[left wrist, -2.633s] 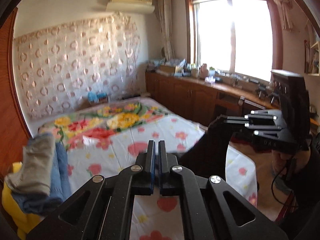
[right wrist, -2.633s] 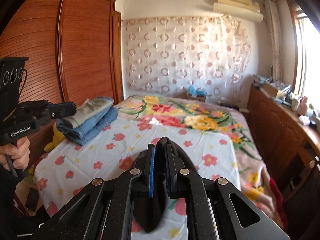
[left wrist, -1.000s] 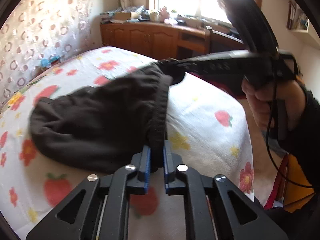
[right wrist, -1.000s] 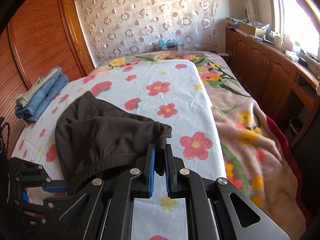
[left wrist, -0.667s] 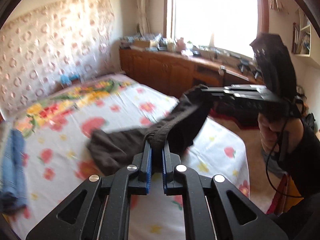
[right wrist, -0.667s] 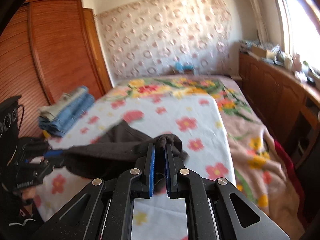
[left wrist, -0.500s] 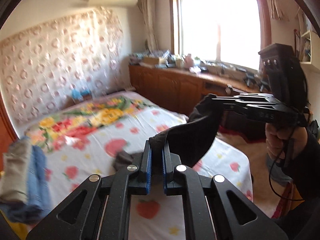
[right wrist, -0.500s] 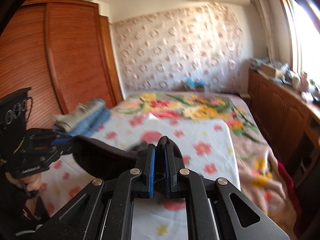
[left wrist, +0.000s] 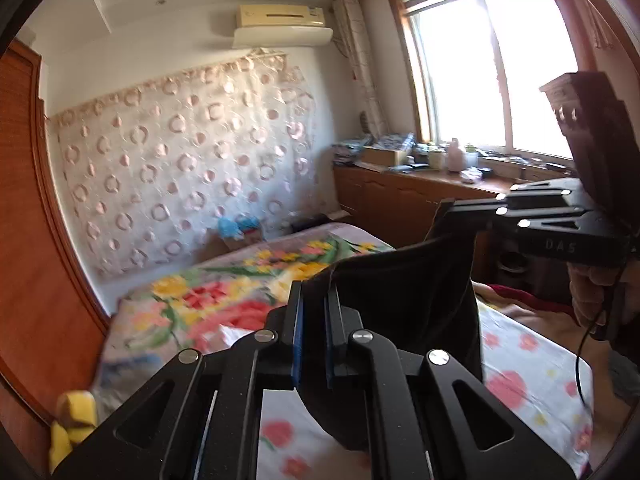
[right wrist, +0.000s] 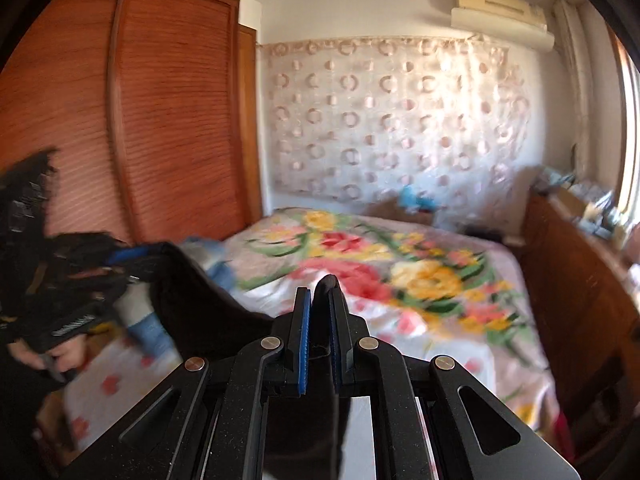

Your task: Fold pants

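Observation:
Dark brown pants hang in the air above the flowered bed, stretched between both grippers. My left gripper is shut on one end of the waistband. My right gripper is shut on the other end; it also shows in the left wrist view at the right. In the right wrist view the pants sag toward the left gripper at the left. The lower part of the pants is hidden behind the gripper bodies.
A pile of folded jeans lies at the bed's left side by the wooden wardrobe. A wooden cabinet with clutter runs under the window at the right. A yellow item sits by the bed's near left corner.
Both grippers have lifted the pants off the bed and higher into the air. One second ago the pants lay spread on the sheet; now they hang taut between the grippers.

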